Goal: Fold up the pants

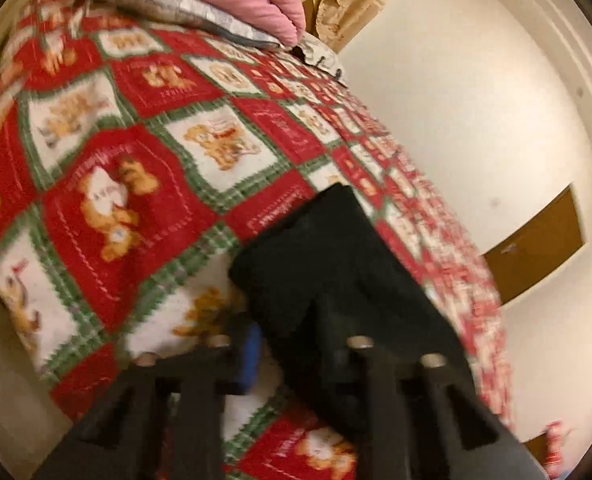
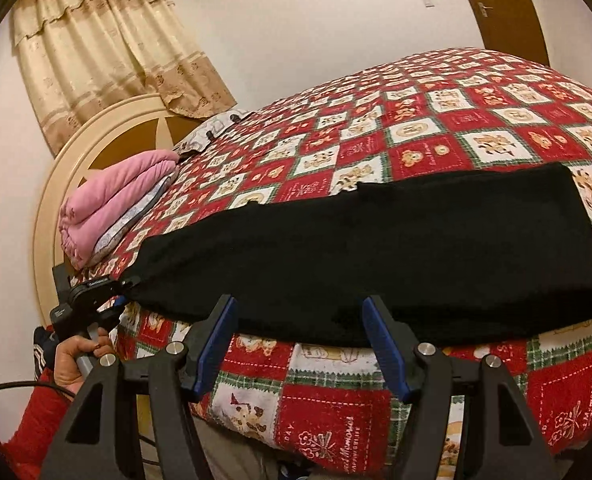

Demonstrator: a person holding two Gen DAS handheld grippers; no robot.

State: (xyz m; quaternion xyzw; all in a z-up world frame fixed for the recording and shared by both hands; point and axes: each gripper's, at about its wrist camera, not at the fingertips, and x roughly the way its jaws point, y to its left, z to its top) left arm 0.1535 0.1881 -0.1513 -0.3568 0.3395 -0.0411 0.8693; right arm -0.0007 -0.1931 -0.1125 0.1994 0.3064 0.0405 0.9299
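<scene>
Nearest in the right wrist view, the right gripper [image 2: 300, 344] hangs over the edge of the bed with its blue-padded fingers [image 2: 216, 344] spread wide and nothing between them. Just beyond lie the black pants [image 2: 376, 256], stretched lengthwise in one long narrow band across the red, white and green bear-patterned quilt [image 2: 436, 136], close to the near edge of the bed. At the band's left end the left gripper [image 2: 122, 286], held by a hand [image 2: 78, 354] in a red sleeve, pinches the fabric. The blurred left wrist view shows that same gripper [image 1: 288, 344] with black cloth [image 1: 316, 260] bunched between its fingers, so it is clamped on the pants. Farther back, a folded pink blanket [image 2: 112, 204] sits on a grey patterned pillow [image 2: 212, 128] by the cream headboard [image 2: 96, 128], with beige curtains [image 2: 108, 52] hanging on the wall behind and a brown door [image 2: 500, 4] to the right.
</scene>
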